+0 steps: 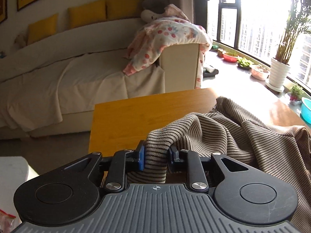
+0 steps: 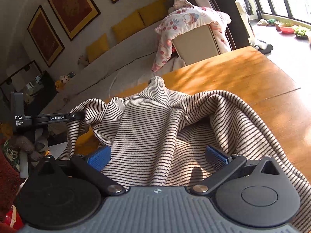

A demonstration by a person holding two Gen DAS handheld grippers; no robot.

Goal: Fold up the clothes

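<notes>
— How's the striped garment [image 2: 155, 128] looking?
— Beige with thin dark stripes, rumpled in loose folds on the wooden table [image 2: 252, 81].
— And the grips?
— The left gripper [image 1: 156, 155] pinches a bunched fold; the right gripper [image 2: 157, 155] hangs wide over the cloth.

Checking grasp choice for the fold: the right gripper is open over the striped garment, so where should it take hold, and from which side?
Probably the raised ridge of the striped garment running between the right gripper's spread fingers, approached from the near side. That fold stands up off the wooden table, so the pads can close across it. The left gripper already pinches a similar bunched fold.
</notes>
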